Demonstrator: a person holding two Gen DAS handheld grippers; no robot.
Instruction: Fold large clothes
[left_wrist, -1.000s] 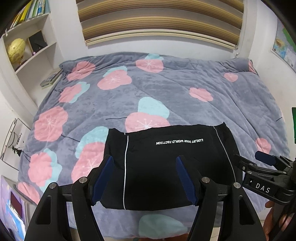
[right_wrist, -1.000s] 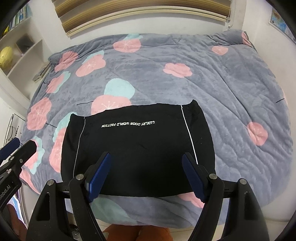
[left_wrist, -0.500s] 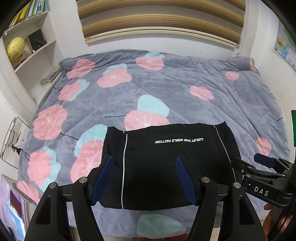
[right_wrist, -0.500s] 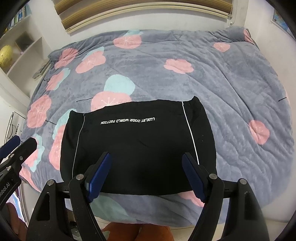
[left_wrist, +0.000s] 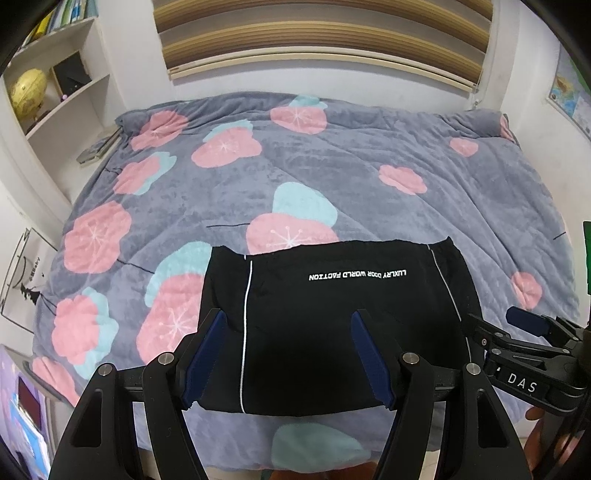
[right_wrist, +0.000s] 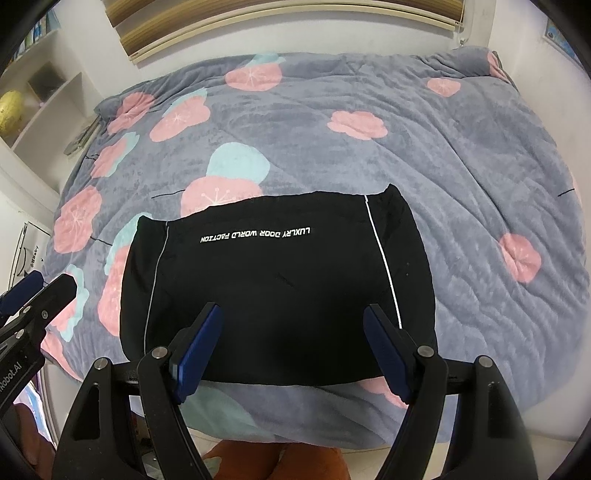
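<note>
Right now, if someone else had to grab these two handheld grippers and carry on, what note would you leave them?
Left gripper: open, holding nothing, raised over the near left part of the garment.
Right gripper: open, empty, over its near right part.
Black garment: lying flat near the front edge of the floral blanket, already folded into a compact rectangle, white lettering facing up.
Left: judge whether one more fold is wanted; otherwise it looks finished.

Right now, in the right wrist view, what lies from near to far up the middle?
Right gripper → black garment with white lettering → pink and teal flower on the grey blanket → window blind.
</note>
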